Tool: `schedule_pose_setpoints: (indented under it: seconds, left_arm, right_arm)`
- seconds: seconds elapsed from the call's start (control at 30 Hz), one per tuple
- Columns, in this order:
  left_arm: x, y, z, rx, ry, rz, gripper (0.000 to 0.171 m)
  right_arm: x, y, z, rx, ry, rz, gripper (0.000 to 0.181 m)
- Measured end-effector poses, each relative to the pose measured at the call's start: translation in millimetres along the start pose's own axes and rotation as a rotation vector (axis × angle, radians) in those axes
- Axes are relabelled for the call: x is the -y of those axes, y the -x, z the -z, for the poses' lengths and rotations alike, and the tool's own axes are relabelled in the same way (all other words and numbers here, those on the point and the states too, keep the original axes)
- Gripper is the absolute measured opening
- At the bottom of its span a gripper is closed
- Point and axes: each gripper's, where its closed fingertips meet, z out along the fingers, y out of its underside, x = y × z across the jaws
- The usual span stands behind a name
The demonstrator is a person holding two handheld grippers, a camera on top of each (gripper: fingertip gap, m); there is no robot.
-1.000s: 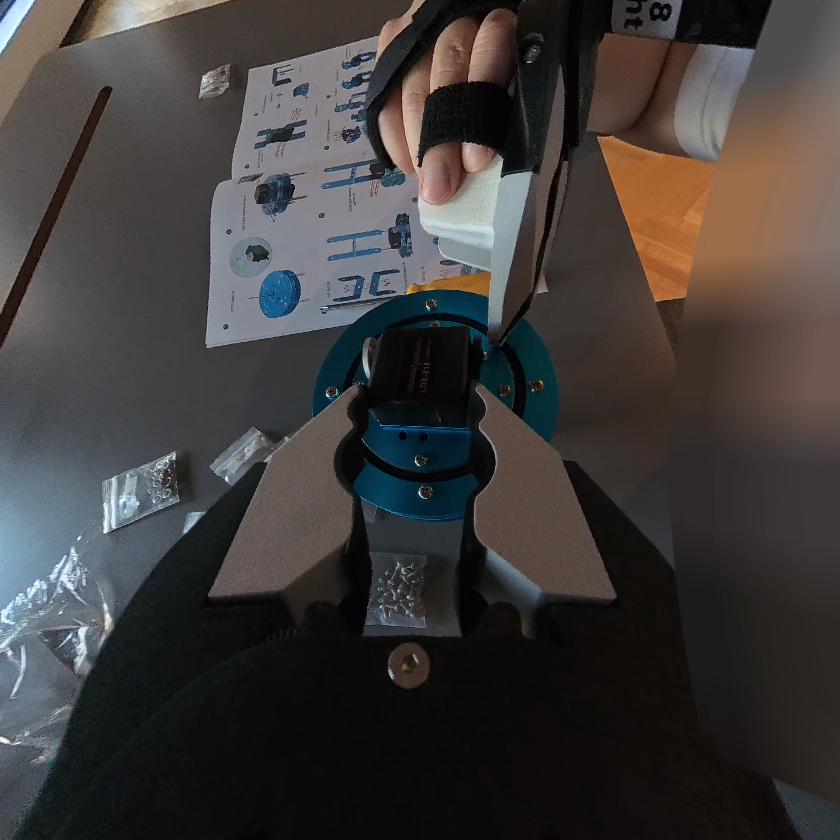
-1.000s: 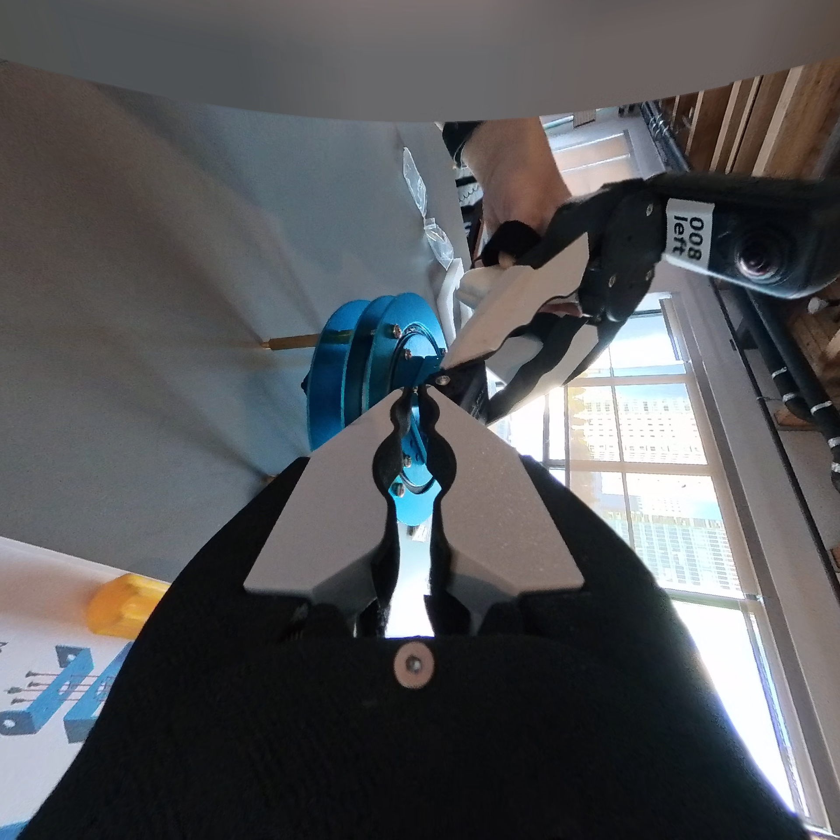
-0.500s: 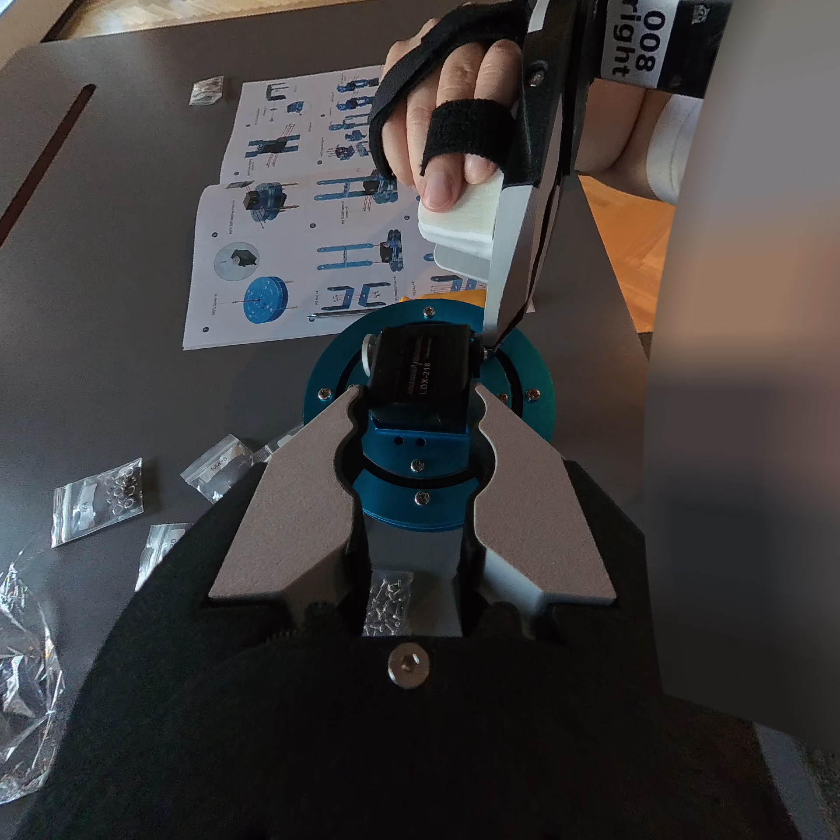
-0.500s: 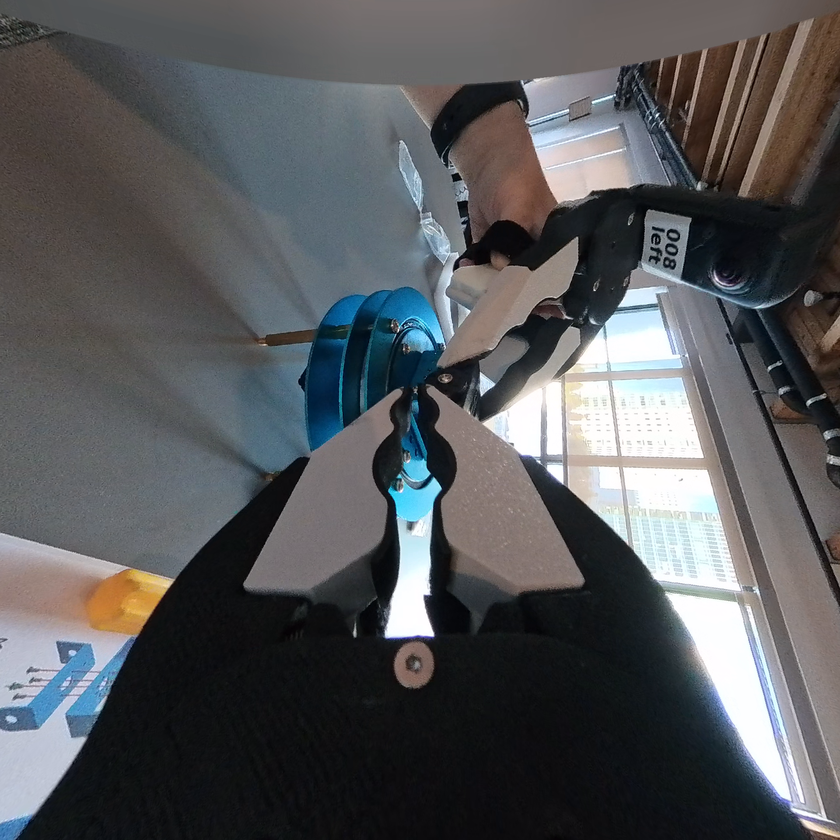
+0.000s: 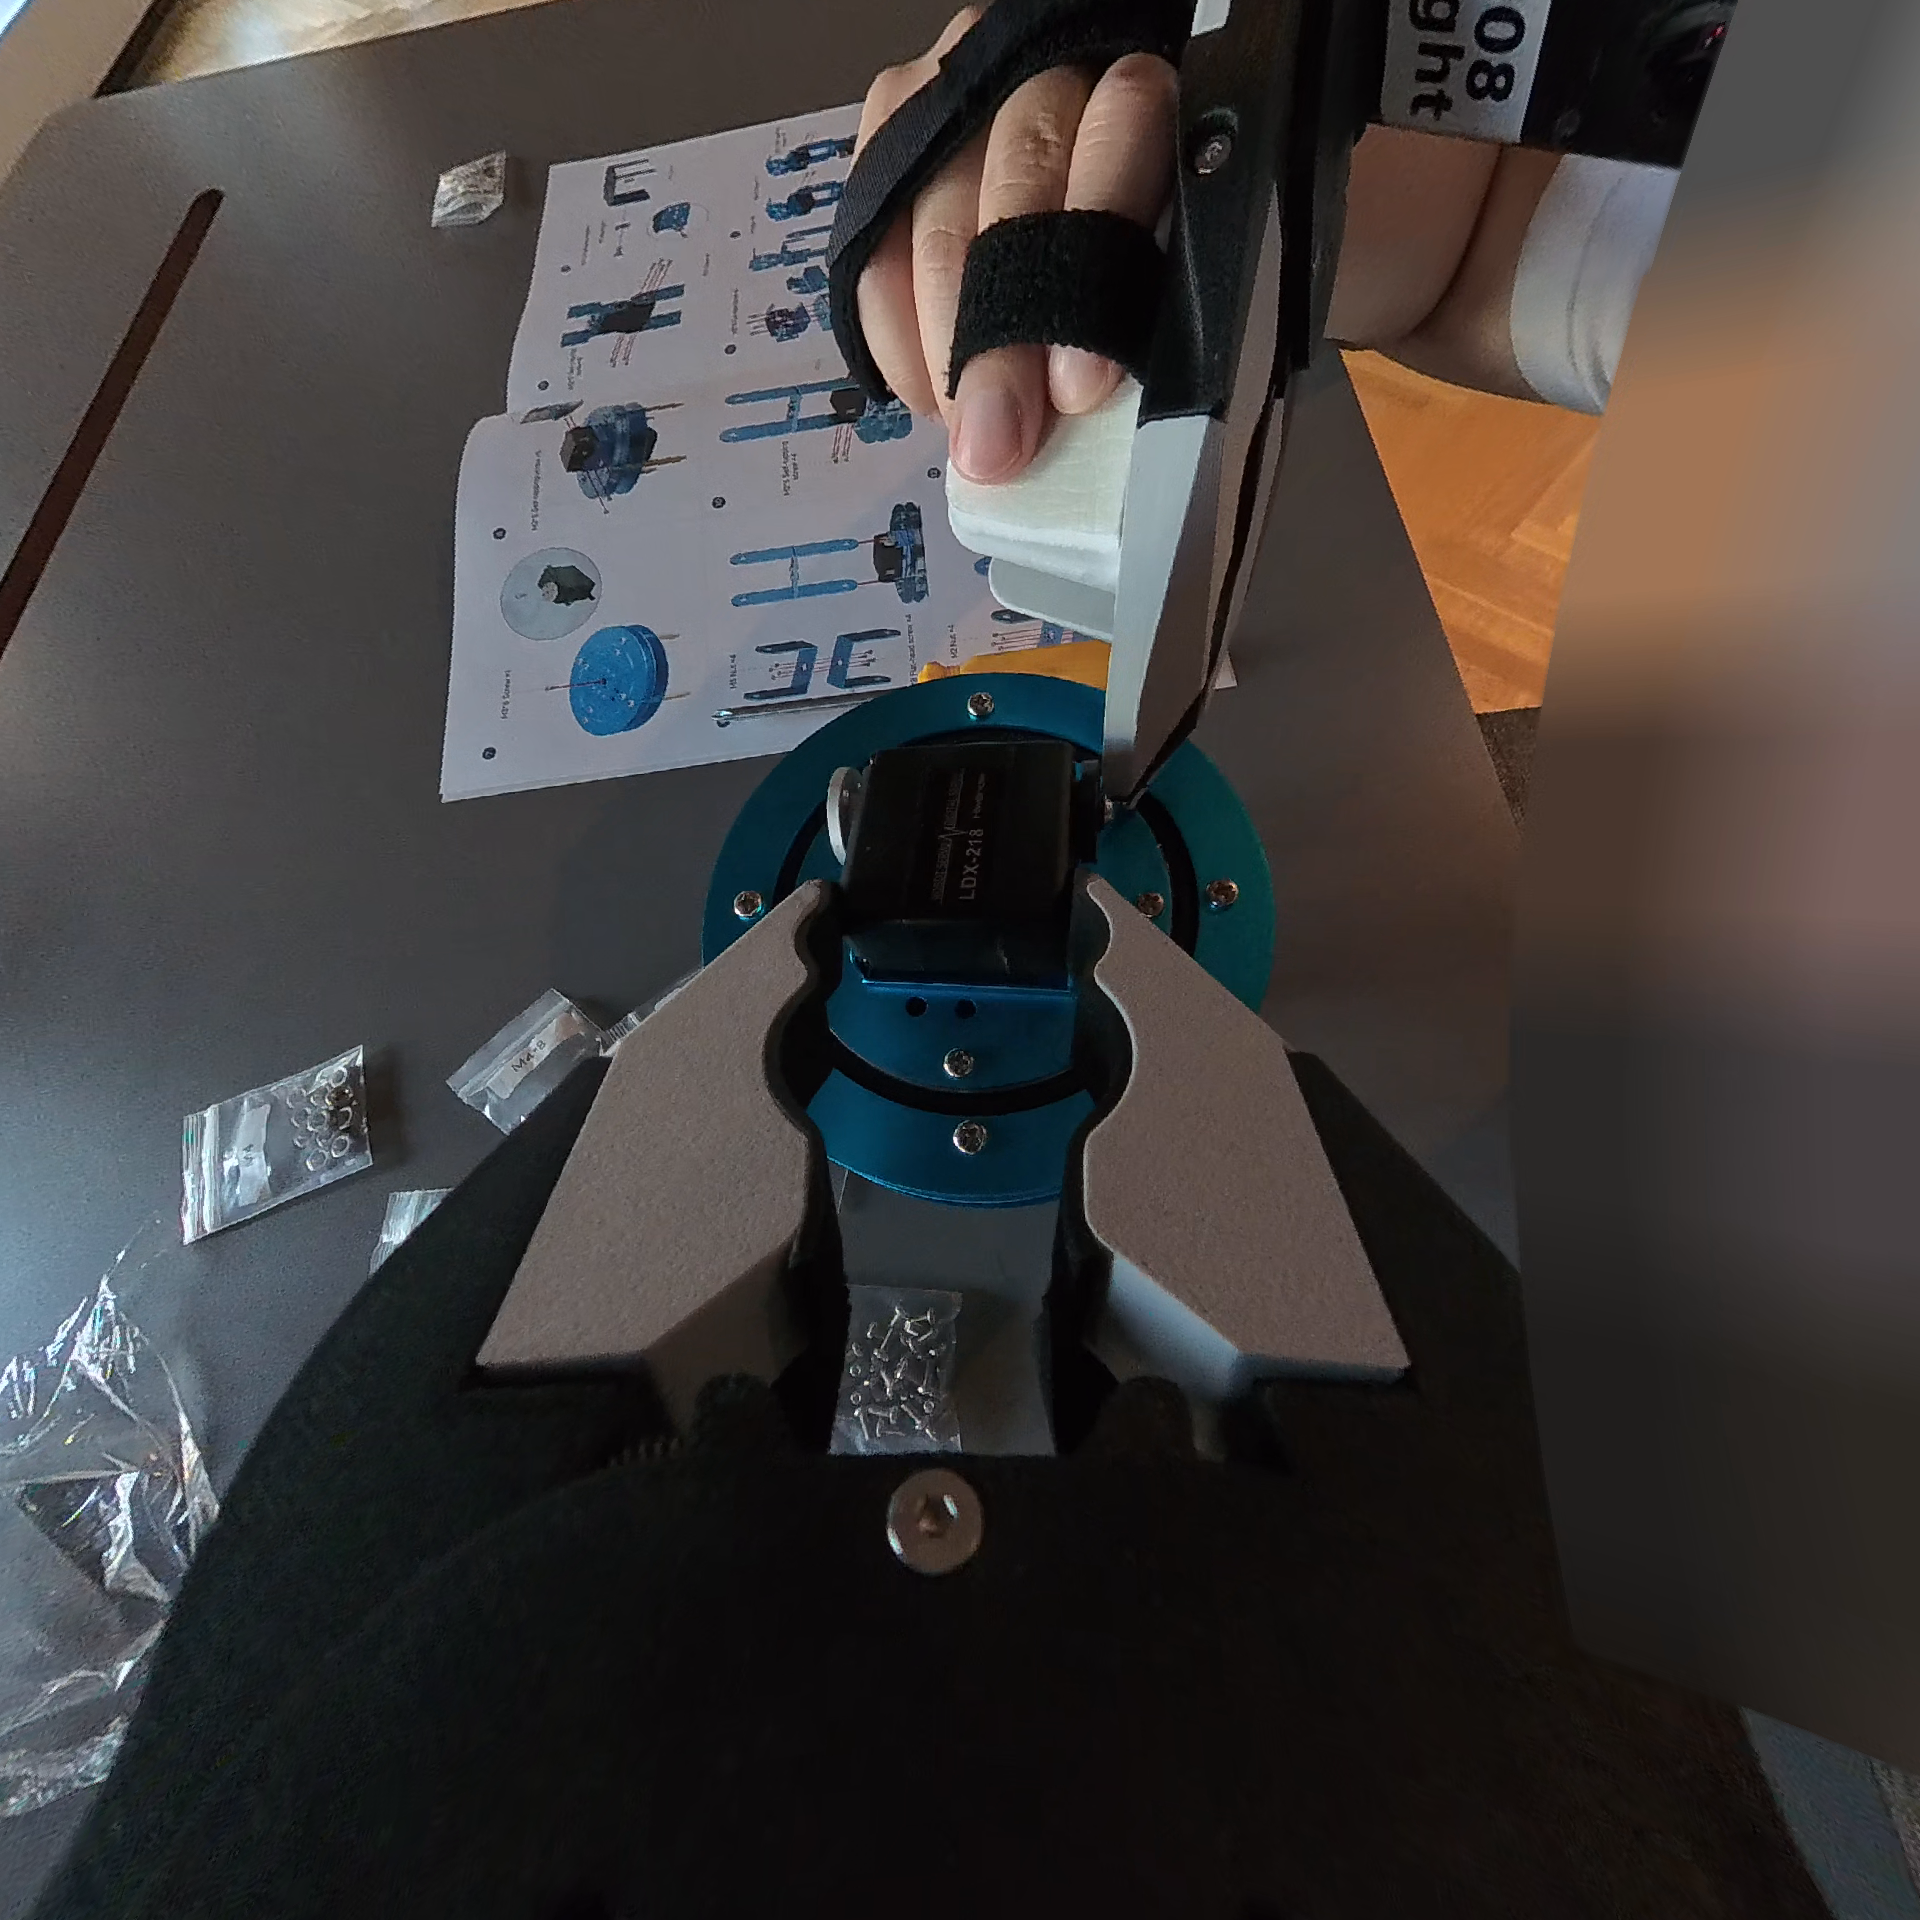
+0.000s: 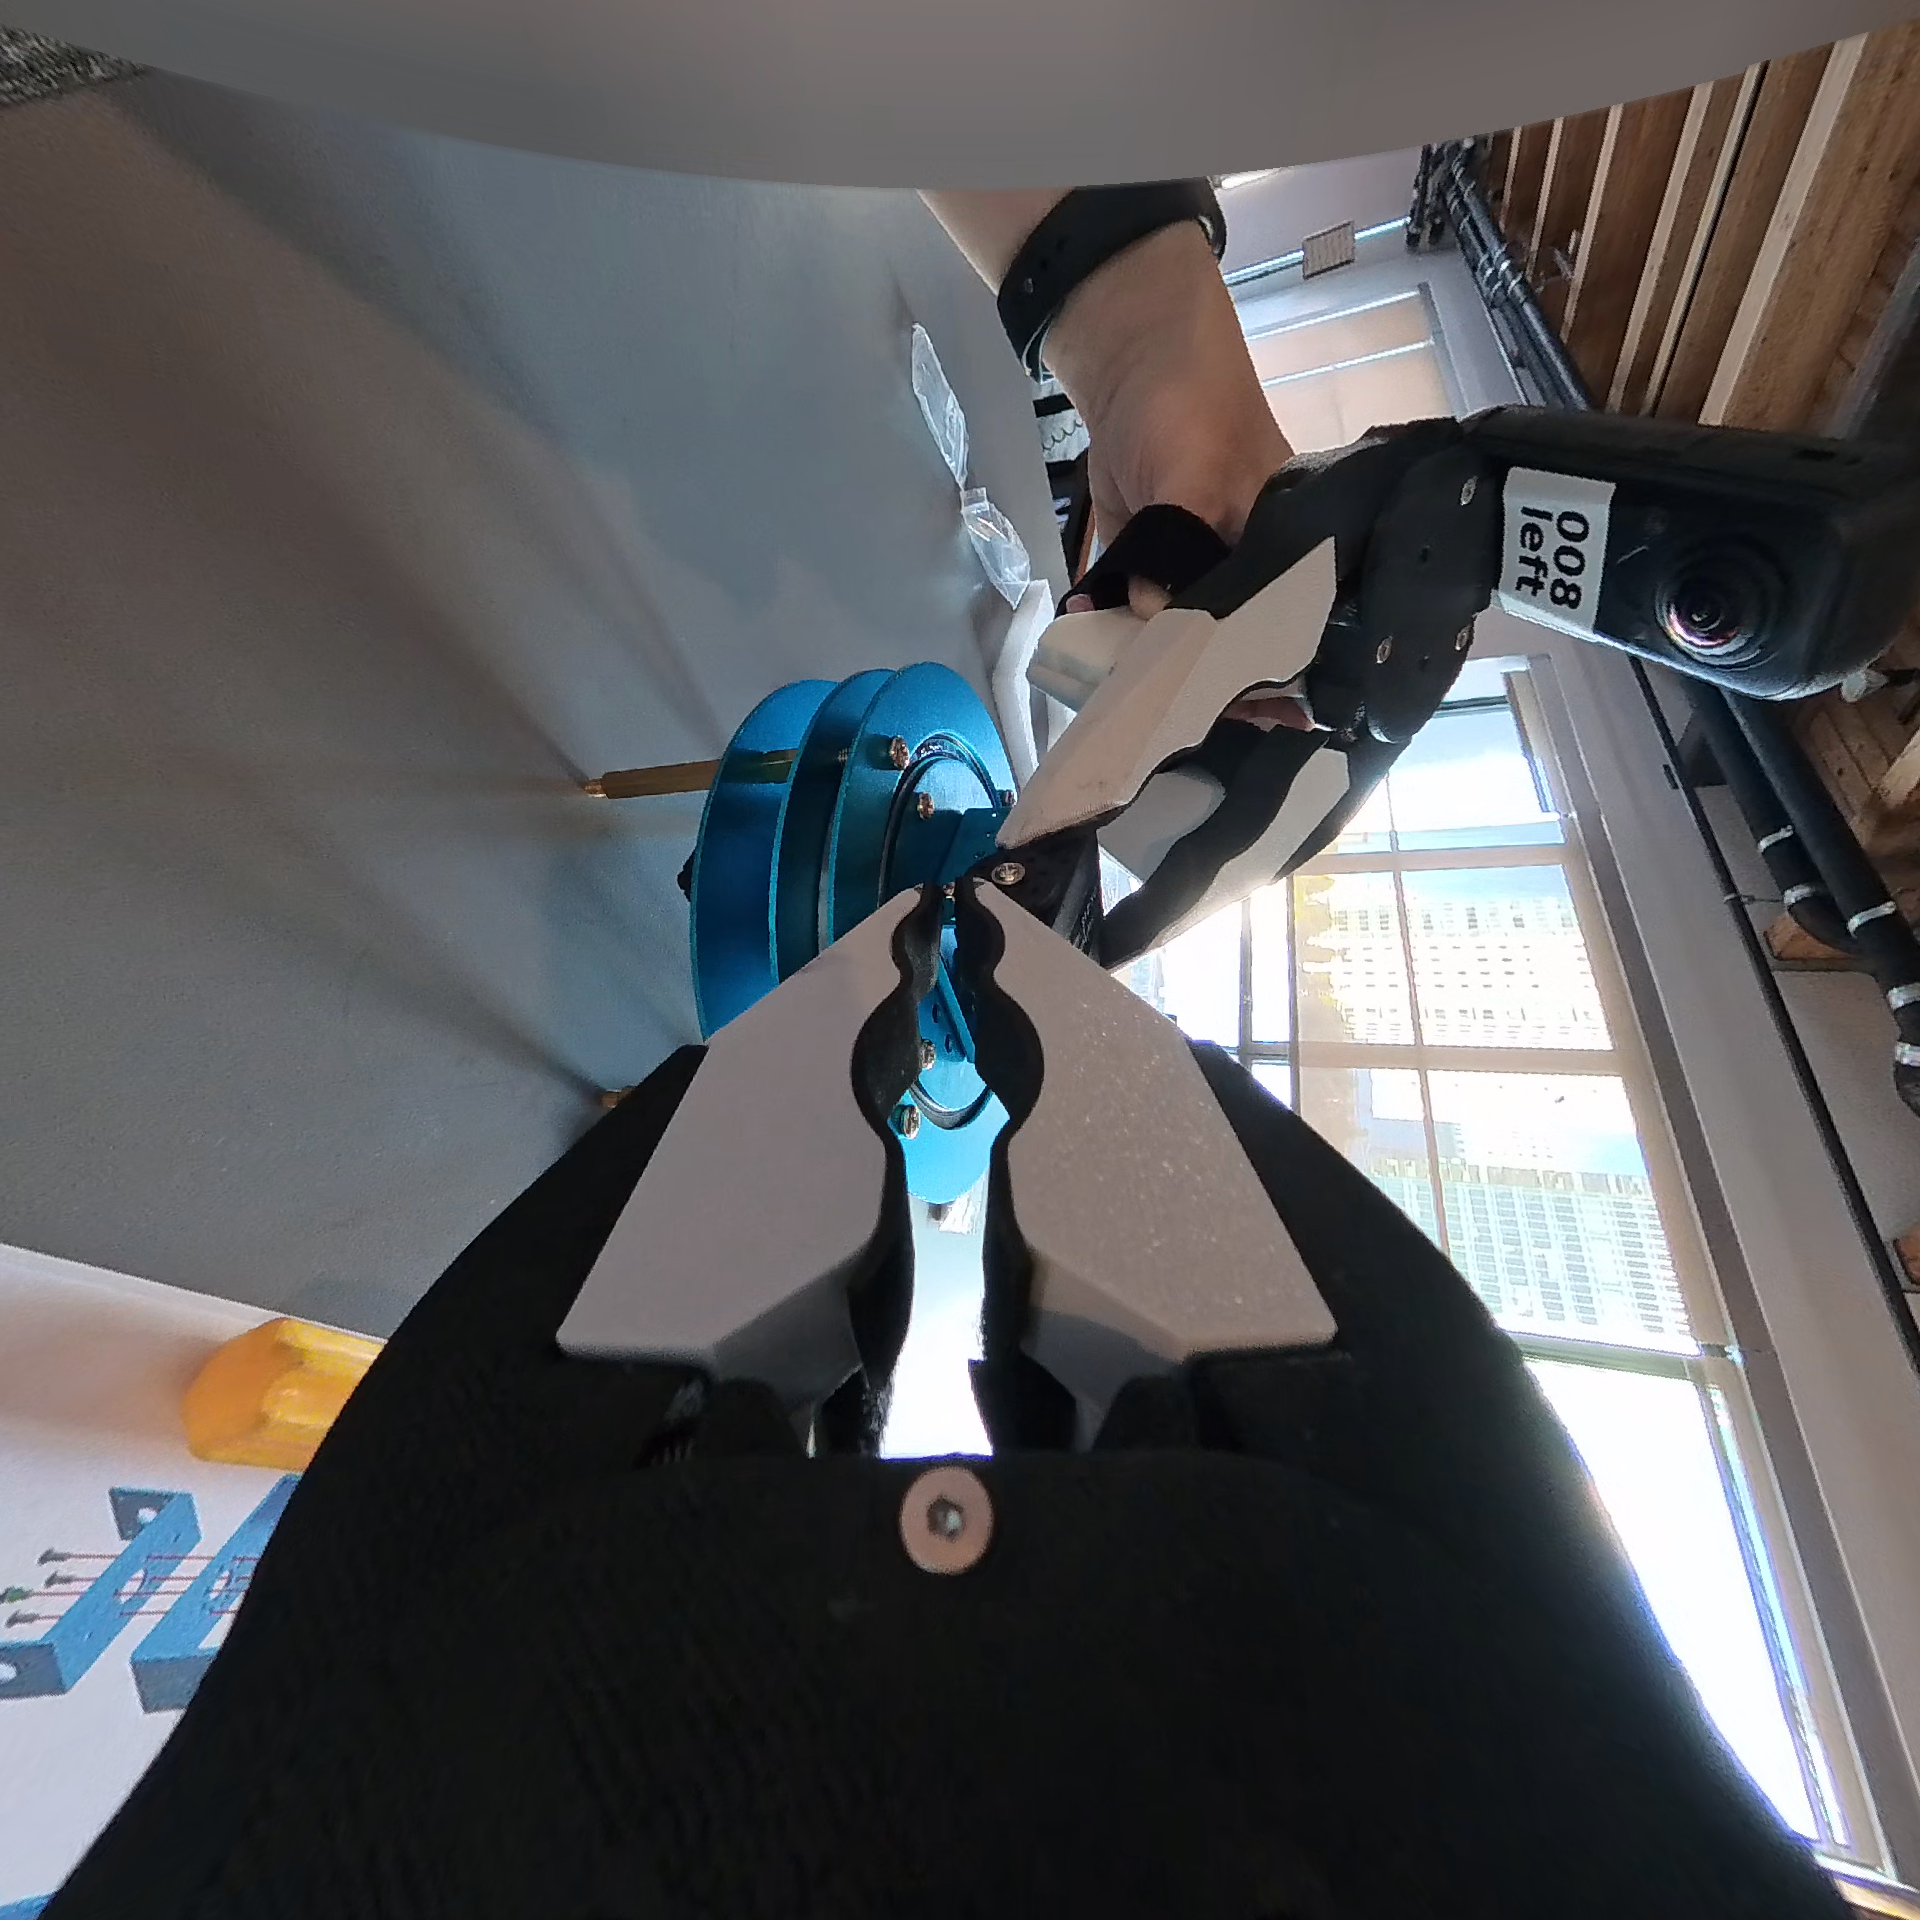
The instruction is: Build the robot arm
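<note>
L gripper [image 5: 951, 904] clamping black servo [image 5: 961, 842]; R gripper [image 6: 951, 894] pinched closed (brass standoffs [image 6: 686, 774] R-view only).

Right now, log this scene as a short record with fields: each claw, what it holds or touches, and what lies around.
left claw: shut on black servo, gripping both sides
servo seat: blue bracket on blue round base
right claw: fingers nearly together, tips at the servo's edge; grip unclear
surface: grey table
nearby: open instruction sheet, small bags of screws, yellow part

Grey table [image 5: 312, 883]: booklet [image 5: 665, 499], screw bags [image 5: 275, 1138].
</note>
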Motion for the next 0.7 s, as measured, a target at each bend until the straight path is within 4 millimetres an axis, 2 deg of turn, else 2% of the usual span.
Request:
schedule_pose_setpoints:
  seconds: [0.37, 0.5, 0.63, 0.7]
  left_arm:
    - [-0.4, 0.0, -0.2, -0.020, -0.038, 0.014, 0.042]
    - [-0.5, -0.1, -0.2, -0.021, -0.047, 0.016, 0.042]
    - [-0.6, -0.2, -0.2, -0.025, -0.061, 0.019, 0.042]
    - [-0.6, -0.3, -0.2, -0.025, -0.069, 0.022, 0.042]
  right_arm:
    - [0.3, 1.0, -0.3, -0.004, 0.002, 0.022, 0.000]
    - [4.0, 1.7, 1.1, -0.007, -0.033, -0.037, 0.000]
    - [2.1, 0.8, -0.3, -0.044, -0.032, -0.003, 0.000]
    - [3.5, 0.0, 0.1, -0.049, -0.053, -0.055, 0.000]
